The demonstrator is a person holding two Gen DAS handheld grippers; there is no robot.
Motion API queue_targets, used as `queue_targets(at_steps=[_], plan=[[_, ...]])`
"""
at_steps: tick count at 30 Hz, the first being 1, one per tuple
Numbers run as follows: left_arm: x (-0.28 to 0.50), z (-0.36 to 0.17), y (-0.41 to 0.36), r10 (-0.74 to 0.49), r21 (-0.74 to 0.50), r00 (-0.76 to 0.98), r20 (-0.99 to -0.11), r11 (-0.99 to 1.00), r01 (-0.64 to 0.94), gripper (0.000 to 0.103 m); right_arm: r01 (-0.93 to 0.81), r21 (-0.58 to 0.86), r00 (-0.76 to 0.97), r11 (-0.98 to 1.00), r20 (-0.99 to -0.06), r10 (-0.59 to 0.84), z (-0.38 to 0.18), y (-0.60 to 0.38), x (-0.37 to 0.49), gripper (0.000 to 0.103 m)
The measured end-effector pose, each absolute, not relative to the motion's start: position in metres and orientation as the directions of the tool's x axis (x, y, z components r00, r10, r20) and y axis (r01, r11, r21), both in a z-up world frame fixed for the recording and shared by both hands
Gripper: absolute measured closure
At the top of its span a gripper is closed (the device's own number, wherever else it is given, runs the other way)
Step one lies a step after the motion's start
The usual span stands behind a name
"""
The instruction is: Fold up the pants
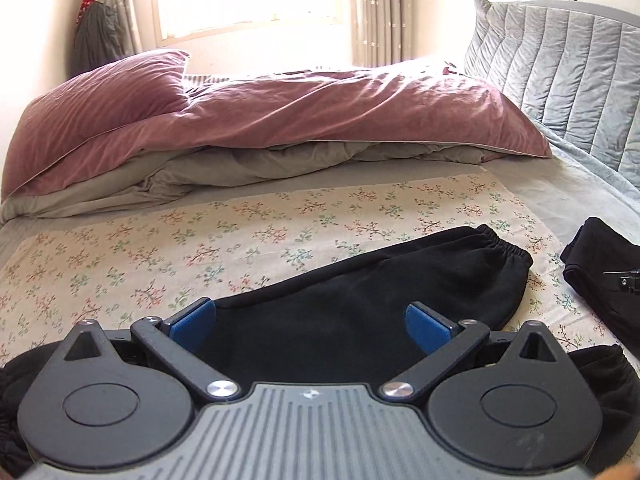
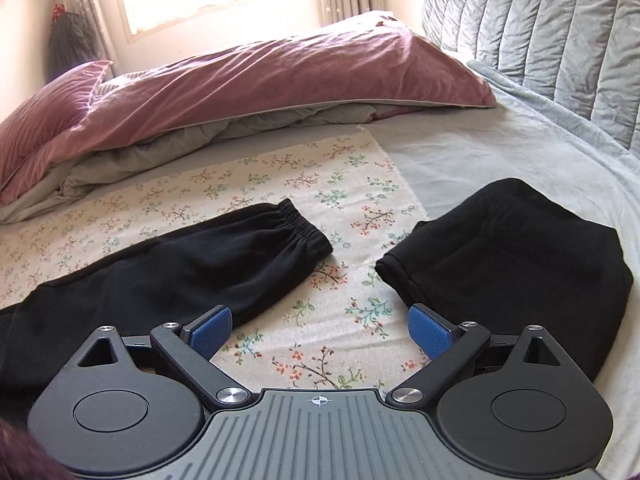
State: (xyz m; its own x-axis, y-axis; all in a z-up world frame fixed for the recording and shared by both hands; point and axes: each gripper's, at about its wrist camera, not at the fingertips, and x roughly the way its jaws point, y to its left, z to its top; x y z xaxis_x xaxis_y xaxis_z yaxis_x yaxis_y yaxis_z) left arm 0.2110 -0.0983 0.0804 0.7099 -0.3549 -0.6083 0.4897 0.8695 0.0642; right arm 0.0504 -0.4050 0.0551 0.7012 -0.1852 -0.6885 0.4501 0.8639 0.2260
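Black pants [image 1: 360, 300] lie flat on a floral cloth [image 1: 200, 248] on the bed, with the elastic cuff [image 1: 504, 248] at the far right end. My left gripper [image 1: 312, 328] is open, its blue pads on either side above the pants' leg, holding nothing. In the right wrist view the same pants [image 2: 180, 272] stretch to the left, the cuff [image 2: 304, 232] pointing right. My right gripper [image 2: 320, 332] is open and empty over bare floral cloth [image 2: 320, 300], between the pants and a folded black garment [image 2: 520, 264] on the right.
A pink duvet [image 1: 280, 116] over grey bedding is piled along the far side of the bed. A grey quilted headboard [image 1: 560, 80] stands at the right. The folded black garment [image 1: 600, 276] lies at the right edge. A bright window is behind.
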Motion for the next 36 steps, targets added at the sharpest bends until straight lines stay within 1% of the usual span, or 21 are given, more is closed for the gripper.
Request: queue_targets(at_steps=[4,6,9,11,12,13,14,18,20,22,23,24,25,26,27,28,29,31,32,33,36], plan=[[0.252,0.066,-0.147,-0.439,0.09,0.661,-0.609,0.79,0.607,0.0,0.362,0.358,0.758,0.86,-0.651,-0.048,0.029,-0.428,0.07,0.007],[0.272,0.052,-0.171,-0.476,0.092,0.607,-0.636,0.734,0.672,0.0,0.361,0.38,0.759,0.851,-0.65,-0.032,0.014,-0.436,0.08,0.008],[0.304,0.03,-0.21,-0.508,0.054,0.532,-0.678,0.687,0.725,0.0,0.381,0.418,0.761,0.825,-0.648,-0.024,-0.007,-0.449,0.095,0.011],[0.321,0.018,-0.232,-0.529,0.022,0.489,-0.694,0.663,0.748,0.0,0.401,0.456,0.769,0.794,-0.638,-0.021,-0.019,-0.458,0.103,0.018],[0.329,0.011,-0.245,-0.544,-0.001,0.459,-0.702,0.646,0.763,0.002,0.407,0.471,0.772,0.782,-0.636,-0.019,-0.024,-0.461,0.106,0.019],[0.336,0.005,-0.257,-0.556,-0.018,0.432,-0.71,0.628,0.778,0.003,0.412,0.482,0.772,0.773,-0.635,-0.016,-0.03,-0.465,0.109,0.023],[0.343,-0.002,-0.269,-0.566,-0.033,0.403,-0.719,0.607,0.794,0.005,0.419,0.487,0.772,0.766,-0.635,-0.018,-0.034,-0.468,0.111,0.028],[0.366,-0.023,-0.308,-0.592,-0.076,0.317,-0.741,0.543,0.837,0.012,0.452,0.542,0.78,0.708,-0.626,-0.019,-0.049,-0.481,0.118,0.039],[0.376,-0.03,-0.32,-0.615,-0.128,0.273,-0.74,0.526,0.841,0.015,0.448,0.546,0.784,0.708,-0.62,-0.017,-0.055,-0.484,0.121,0.047],[0.387,-0.038,-0.329,-0.632,-0.184,0.226,-0.741,0.515,0.837,0.019,0.444,0.543,0.788,0.713,-0.616,-0.021,-0.059,-0.484,0.123,0.052],[0.391,-0.042,-0.332,-0.63,-0.208,0.205,-0.749,0.518,0.83,0.025,0.445,0.548,0.793,0.708,-0.609,-0.027,-0.061,-0.486,0.124,0.055],[0.395,-0.046,-0.335,-0.626,-0.224,0.196,-0.754,0.526,0.82,0.029,0.447,0.561,0.8,0.697,-0.6,-0.03,-0.064,-0.488,0.125,0.056],[0.397,-0.046,-0.336,-0.636,-0.241,0.193,-0.747,0.53,0.813,0.031,0.446,0.589,0.812,0.674,-0.583,-0.028,-0.067,-0.491,0.126,0.056],[0.399,-0.046,-0.336,-0.656,-0.276,0.181,-0.732,0.53,0.802,0.042,0.441,0.615,0.823,0.654,-0.567,-0.021,-0.069,-0.492,0.128,0.056],[0.402,-0.046,-0.336,-0.67,-0.316,0.163,-0.724,0.532,0.786,0.065,0.434,0.632,0.831,0.643,-0.555,-0.015,-0.071,-0.493,0.13,0.057],[0.403,-0.046,-0.335,-0.677,-0.346,0.149,-0.721,0.537,0.77,0.077,0.424,0.643,0.839,0.638,-0.545,-0.009,-0.072,-0.492,0.133,0.064],[0.402,-0.047,-0.336,-0.675,-0.356,0.149,-0.723,0.548,0.757,0.092,0.418,0.648,0.844,0.636,-0.536,-0.008,-0.073,-0.49,0.137,0.072],[0.396,-0.045,-0.337,-0.67,-0.32,0.179,-0.721,0.55,0.771,0.093,0.434,0.627,0.842,0.648,-0.538,-0.044,-0.072,-0.485,0.14,0.083],[0.391,-0.04,-0.337,-0.675,-0.287,0.215,-0.706,0.55,0.784,0.093,0.434,0.614,0.848,0.659,-0.526,-0.069,-0.068,-0.483,0.14,0.086],[0.388,-0.036,-0.336,-0.691,-0.276,0.234,-0.684,0.543,0.793,0.093,0.433,0.604,0.854,0.669,-0.512,-0.091,-0.063,-0.481,0.139,0.087],[0.386,-0.025,-0.336,-0.747,-0.293,0.263,-0.61,0.521,0.801,0.093,0.44,0.578,0.867,0.687,-0.474,-0.156,-0.042,-0.482,0.132,0.089]])
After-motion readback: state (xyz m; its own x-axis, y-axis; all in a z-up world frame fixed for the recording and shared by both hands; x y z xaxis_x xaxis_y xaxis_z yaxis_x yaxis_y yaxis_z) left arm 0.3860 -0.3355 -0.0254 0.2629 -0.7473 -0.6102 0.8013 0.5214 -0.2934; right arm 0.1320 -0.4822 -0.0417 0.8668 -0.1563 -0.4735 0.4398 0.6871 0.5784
